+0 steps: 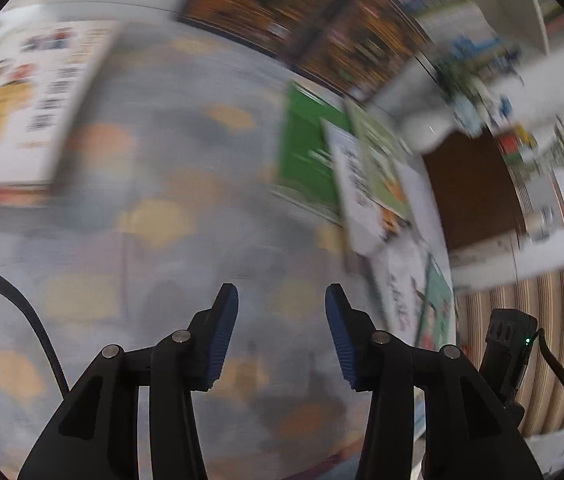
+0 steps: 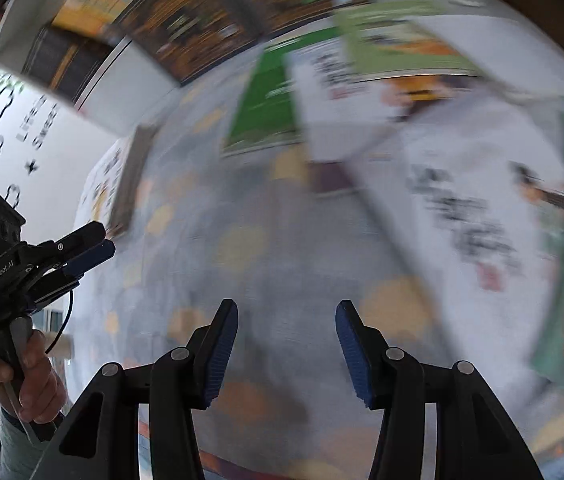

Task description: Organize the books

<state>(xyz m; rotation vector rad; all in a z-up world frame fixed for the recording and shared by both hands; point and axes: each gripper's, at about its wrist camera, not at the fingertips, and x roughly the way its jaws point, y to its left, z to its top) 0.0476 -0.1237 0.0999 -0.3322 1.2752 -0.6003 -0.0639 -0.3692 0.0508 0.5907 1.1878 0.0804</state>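
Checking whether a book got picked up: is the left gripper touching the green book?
Apart. The left wrist view shows the left gripper open and empty over patterned cloth, with the green book lying well beyond its fingertips.

claws: matt black plastic, ribbed blue pads [image 1: 224, 332], shiny metal pins | books [image 2: 462, 208]: glossy paper covers | counter [image 1: 154, 184]: soft-looking patterned cloth, kinda matt | floor [image 1: 542, 320]: wood-look slats

I judge this a children's reading room: picture books [image 2: 454, 184] lie across a patterned counter [image 1: 170, 216], with a stocked bookshelf [image 1: 302, 12] behind it.
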